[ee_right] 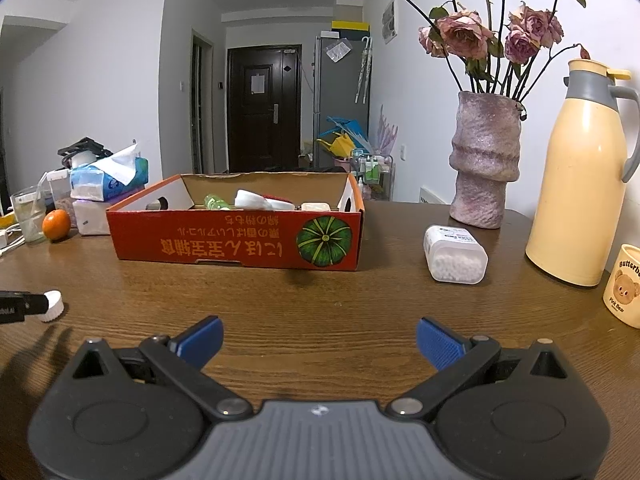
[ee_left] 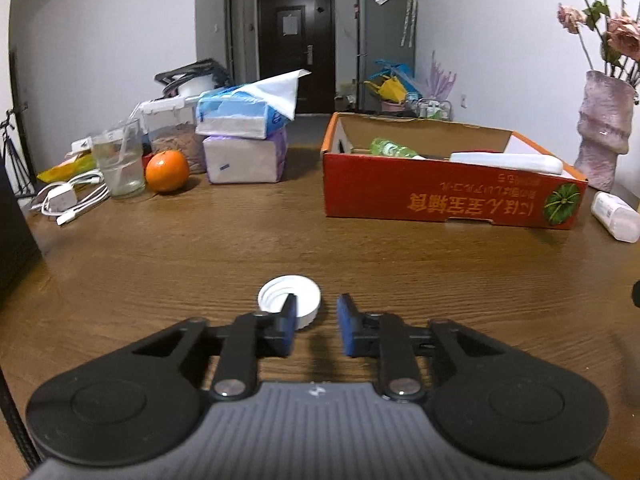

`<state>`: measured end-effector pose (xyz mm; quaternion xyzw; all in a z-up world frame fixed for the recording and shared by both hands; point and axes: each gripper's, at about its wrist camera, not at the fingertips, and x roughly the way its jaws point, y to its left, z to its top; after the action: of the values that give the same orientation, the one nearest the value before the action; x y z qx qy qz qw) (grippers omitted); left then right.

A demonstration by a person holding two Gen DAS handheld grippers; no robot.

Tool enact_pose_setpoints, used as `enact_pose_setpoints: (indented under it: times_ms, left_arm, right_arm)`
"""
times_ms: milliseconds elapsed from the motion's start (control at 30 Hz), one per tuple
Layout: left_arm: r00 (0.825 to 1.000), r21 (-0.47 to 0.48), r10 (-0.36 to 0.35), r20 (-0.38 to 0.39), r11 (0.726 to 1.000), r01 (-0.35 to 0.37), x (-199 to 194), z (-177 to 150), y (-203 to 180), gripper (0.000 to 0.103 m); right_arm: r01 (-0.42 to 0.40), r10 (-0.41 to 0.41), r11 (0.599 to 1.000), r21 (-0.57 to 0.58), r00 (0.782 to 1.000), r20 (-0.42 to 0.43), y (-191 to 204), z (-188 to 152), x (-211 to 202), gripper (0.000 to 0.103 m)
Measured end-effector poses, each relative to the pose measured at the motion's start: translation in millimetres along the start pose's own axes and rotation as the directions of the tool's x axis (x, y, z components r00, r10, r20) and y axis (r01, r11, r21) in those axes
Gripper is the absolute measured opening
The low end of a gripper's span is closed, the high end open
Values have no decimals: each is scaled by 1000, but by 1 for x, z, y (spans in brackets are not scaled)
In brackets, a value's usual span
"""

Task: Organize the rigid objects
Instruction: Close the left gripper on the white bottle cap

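A white screw lid [ee_left: 290, 300] lies open side up on the wooden table [ee_left: 224, 248]. My left gripper [ee_left: 317, 325] is open low over the table; its left finger sits inside the lid and the lid's right rim lies between the jaws. The lid also shows at the far left of the right wrist view [ee_right: 53, 304], next to the left gripper's finger. My right gripper [ee_right: 319, 342] is wide open and empty above bare table. An orange cardboard box [ee_left: 448, 196] [ee_right: 240, 240] holds a green bottle [ee_left: 390, 147] and several white items. A white pill container [ee_right: 456, 254] [ee_left: 616, 216] lies right of the box.
At the left stand tissue packs [ee_left: 244, 136], an orange [ee_left: 167, 171], a glass [ee_left: 119, 158] and white cables [ee_left: 68, 202]. At the right are a pink vase with flowers [ee_right: 486, 164], a cream thermos [ee_right: 580, 172] and a bear mug [ee_right: 624, 284].
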<state>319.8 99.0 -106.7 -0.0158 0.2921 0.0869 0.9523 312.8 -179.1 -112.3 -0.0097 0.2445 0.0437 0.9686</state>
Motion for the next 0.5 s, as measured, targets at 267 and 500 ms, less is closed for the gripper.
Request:
enact_pose_setpoints:
  times_ms: [267, 500]
  left_arm:
    - [998, -63, 57, -33, 996, -59, 10, 2, 24, 101]
    - [994, -17, 69, -82, 997, -71, 36, 3, 20, 100]
  right_arm:
    - [-11, 11, 1000, 2, 1000, -3, 0, 0, -1, 103]
    - [-9, 9, 1000, 0, 1000, -8, 1, -1, 0, 103]
